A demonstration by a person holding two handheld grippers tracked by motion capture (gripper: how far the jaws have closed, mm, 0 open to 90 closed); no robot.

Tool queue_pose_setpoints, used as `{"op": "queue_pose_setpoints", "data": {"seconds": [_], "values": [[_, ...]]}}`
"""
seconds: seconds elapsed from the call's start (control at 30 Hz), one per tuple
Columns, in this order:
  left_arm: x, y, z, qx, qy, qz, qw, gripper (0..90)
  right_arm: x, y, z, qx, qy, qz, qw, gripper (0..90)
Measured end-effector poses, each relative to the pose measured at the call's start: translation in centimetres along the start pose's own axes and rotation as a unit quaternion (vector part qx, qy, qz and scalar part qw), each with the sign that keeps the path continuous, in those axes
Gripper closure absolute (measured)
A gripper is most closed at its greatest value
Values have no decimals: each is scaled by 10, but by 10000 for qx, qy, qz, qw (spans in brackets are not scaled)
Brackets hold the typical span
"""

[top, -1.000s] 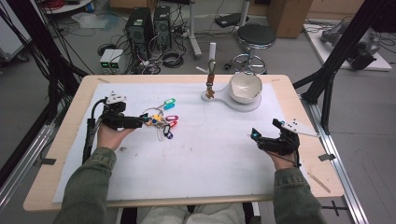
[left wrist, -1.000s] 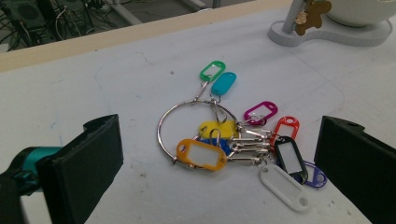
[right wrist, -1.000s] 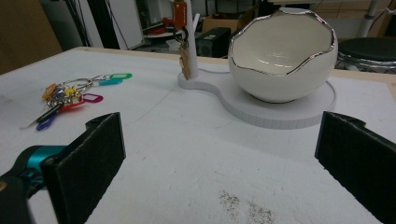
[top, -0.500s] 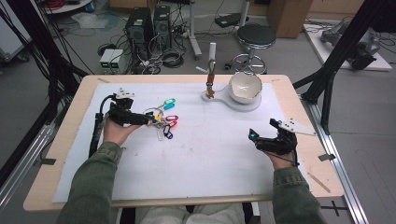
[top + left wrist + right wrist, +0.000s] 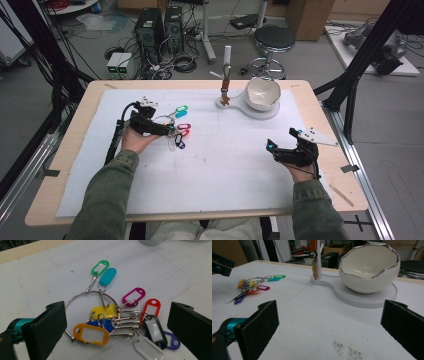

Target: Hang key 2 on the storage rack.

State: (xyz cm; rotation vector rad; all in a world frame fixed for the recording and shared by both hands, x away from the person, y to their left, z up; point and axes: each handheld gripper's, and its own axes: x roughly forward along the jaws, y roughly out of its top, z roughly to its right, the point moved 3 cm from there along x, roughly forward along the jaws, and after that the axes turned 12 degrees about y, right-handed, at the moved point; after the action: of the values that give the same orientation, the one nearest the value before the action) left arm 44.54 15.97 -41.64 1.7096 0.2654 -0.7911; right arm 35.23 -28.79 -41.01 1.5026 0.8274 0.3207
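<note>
left hand-held gripper (image 5: 167,131) agape over key ring (image 5: 91,312), right hand-held gripper (image 5: 272,148) agape, hovering

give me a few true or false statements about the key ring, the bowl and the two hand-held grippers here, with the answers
1. The left hand-held gripper has its jaws wide open on either side of the bunch of key tags. True.
2. The white bowl lies tipped over on the bare table. False: it stands upright on a white base.
3. The right hand-held gripper is shut on the bowl. False: its jaws are open with nothing between them, short of the bowl.
4. The green tag and the teal tag lie side by side at the far end of the bunch. True.
5. All the tags sit inside the bowl. False: they lie on the white mat.
</note>
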Motion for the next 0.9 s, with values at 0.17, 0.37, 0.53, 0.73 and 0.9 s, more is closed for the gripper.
{"op": "queue_pose_setpoints", "data": {"seconds": [0.17,0.37,0.53,0.73,0.9], "values": [[10,-3,-3,-113,81,-112,9998,29,-1,0,0,-18,2,-2,10000,7],[23,-5,-10,-371,53,-460,9982,29,0,0,0,-52,14,-21,10000,7],[29,-4,-9,-451,-21,-498,9977,51,1,-1,-1,-38,19,-34,10000,7],[37,-8,-11,-407,85,-631,9971,79,1,-1,-1,-56,41,-56,10000,7],[41,-10,-15,-416,331,-657,9964,165,2,-1,-1,-71,51,-73,9999,7]]}}
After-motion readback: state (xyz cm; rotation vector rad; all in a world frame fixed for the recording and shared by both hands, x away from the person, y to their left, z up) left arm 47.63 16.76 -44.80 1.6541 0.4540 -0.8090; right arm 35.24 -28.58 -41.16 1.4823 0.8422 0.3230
